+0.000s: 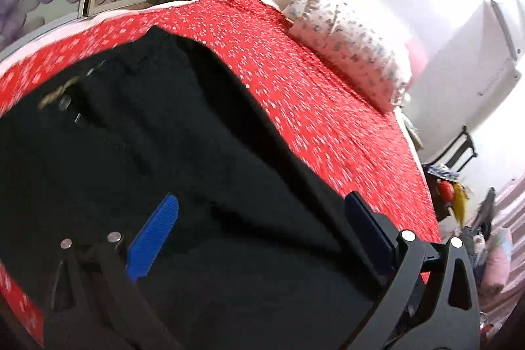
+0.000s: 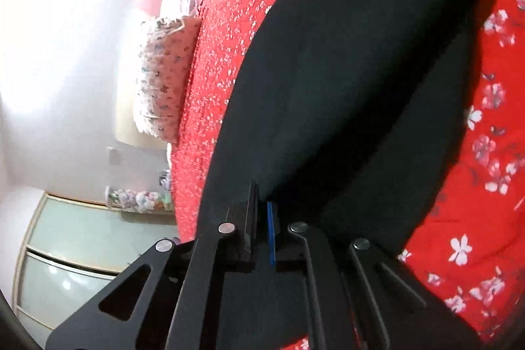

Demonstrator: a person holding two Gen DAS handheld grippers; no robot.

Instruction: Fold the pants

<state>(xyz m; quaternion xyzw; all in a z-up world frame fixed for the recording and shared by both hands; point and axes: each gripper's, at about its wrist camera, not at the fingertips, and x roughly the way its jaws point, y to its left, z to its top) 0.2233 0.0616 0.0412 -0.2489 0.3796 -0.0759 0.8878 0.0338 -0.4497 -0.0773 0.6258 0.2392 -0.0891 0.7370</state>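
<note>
Your right gripper [image 2: 261,218] has its fingers pinched together on an edge of the black pants [image 1: 170,133]; the legs run away from it along the bed. Your left gripper [image 1: 262,232] hangs over the pants, fingers wide apart, holding nothing. Red floral bedspread [image 1: 311,81], pillow [image 1: 347,38] by the headboard, wardrobe behind.

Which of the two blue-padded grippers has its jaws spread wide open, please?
The left gripper: its blue pads stand far apart above the black pants. The right gripper is closed.
</note>
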